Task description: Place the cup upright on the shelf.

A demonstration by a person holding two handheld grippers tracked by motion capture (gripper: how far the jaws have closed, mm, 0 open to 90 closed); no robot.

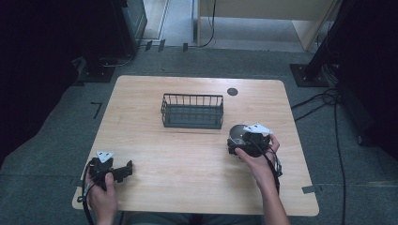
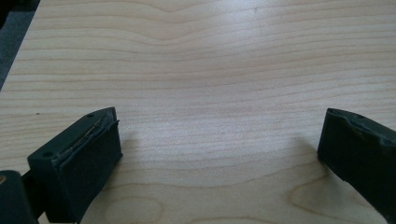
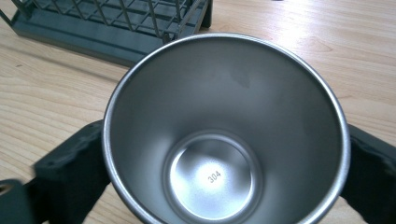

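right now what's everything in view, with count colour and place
light wooden table: one, centre of the high view
dark wire basket: one, empty, far middle of table
shiny steel cup: one, silver, upright, between the right gripper's jaws, near the basket's right end
small dark round disc: one, far edge of table
left gripper: black, open, near left corner
right gripper: black, around the cup
hands: two, holding the grippers

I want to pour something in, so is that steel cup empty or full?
Empty. The right gripper view looks into the steel cup and shows its bare shiny bottom with the stamp 304.
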